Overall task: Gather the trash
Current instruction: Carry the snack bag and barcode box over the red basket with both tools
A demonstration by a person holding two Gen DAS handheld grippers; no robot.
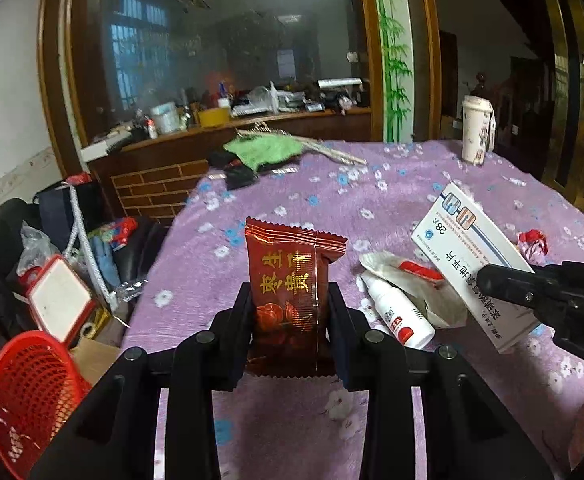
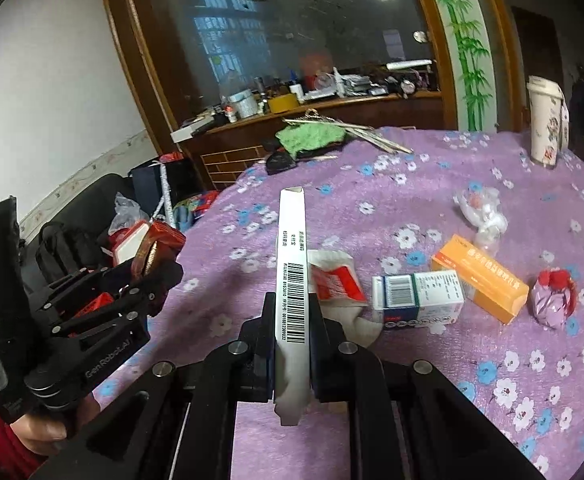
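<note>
- Desk, covered by a purple flowered cloth.
- Orange box touching a white barcoded box.
- White spray bottle beside crumpled paper.
- Red-and-purple wrapper near the orange box.
- Green cloth and tall floral cup at the far side.

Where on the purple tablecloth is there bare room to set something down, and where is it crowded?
Free: the tablecloth between the green cloth and the white cup, and the near edge below the orange box. Crowded: around the spray bottle, barcode box and crumpled wrappers.

Three boxes, two wrappers, one cup.
</note>
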